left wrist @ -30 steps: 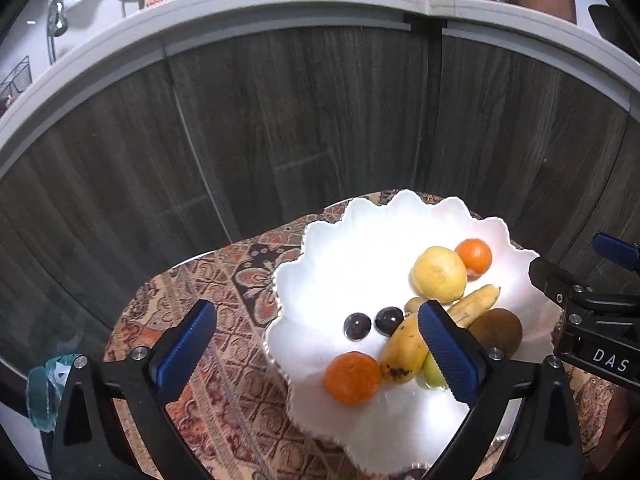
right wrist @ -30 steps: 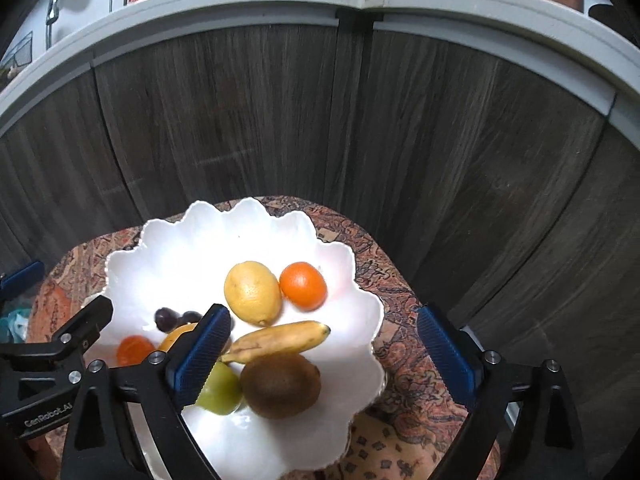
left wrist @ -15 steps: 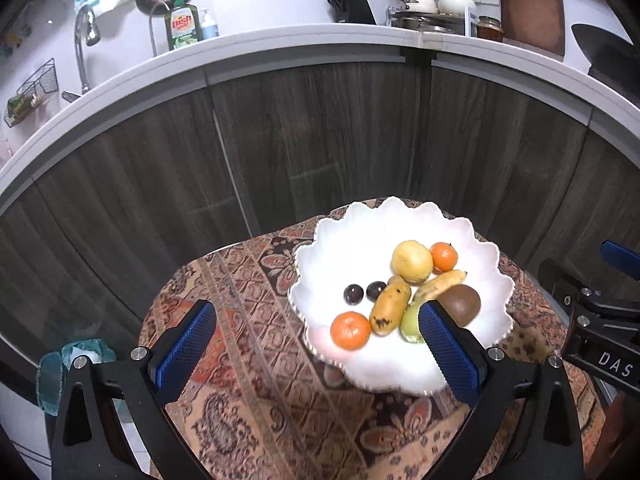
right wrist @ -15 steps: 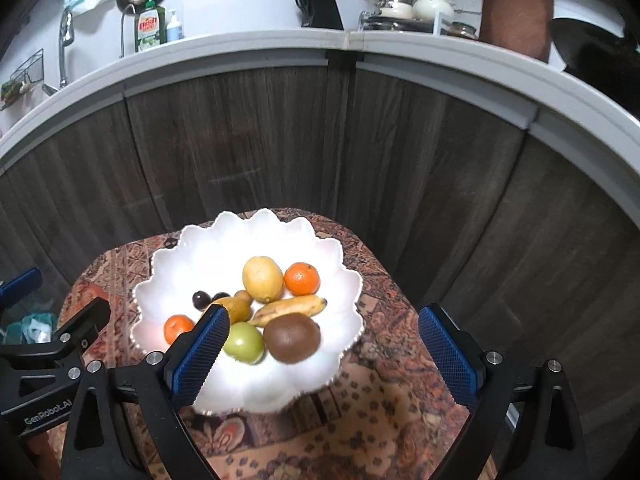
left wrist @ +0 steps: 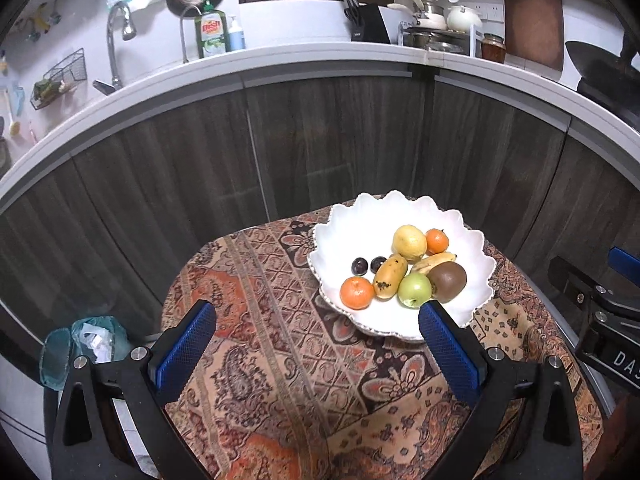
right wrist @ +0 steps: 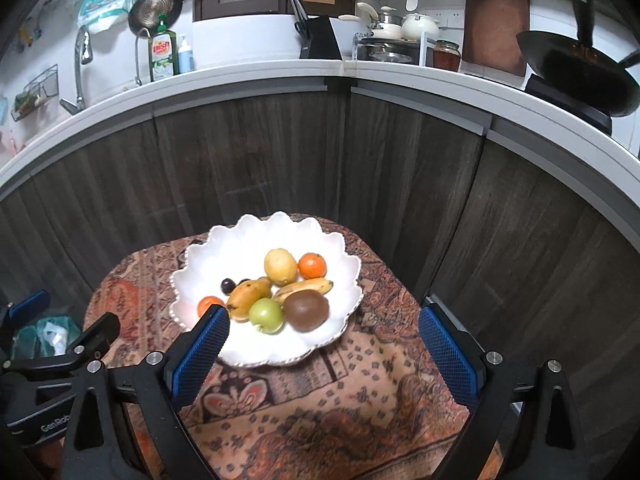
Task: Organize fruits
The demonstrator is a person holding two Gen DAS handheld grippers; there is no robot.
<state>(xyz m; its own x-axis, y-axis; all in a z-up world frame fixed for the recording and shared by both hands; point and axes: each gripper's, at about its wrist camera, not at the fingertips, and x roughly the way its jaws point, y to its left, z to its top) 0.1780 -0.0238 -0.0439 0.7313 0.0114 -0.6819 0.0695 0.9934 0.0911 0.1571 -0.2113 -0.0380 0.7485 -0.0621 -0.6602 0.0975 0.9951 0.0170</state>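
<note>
Holding both grippers higher and farther back than a second ago, we keep the left gripper [left wrist: 316,344] and right gripper [right wrist: 324,350] spread wide, empty. Beyond them, the fruit bowl [right wrist: 256,240] rests on the patterned tablecloth [left wrist: 256,280], showing more kitchen counter [right wrist: 240,74].

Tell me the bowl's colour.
White, with a scalloped rim; the bowl shows best in the right wrist view.

Dim warm light, sharp centre, heavy fisheye bending, dark corners.
</note>
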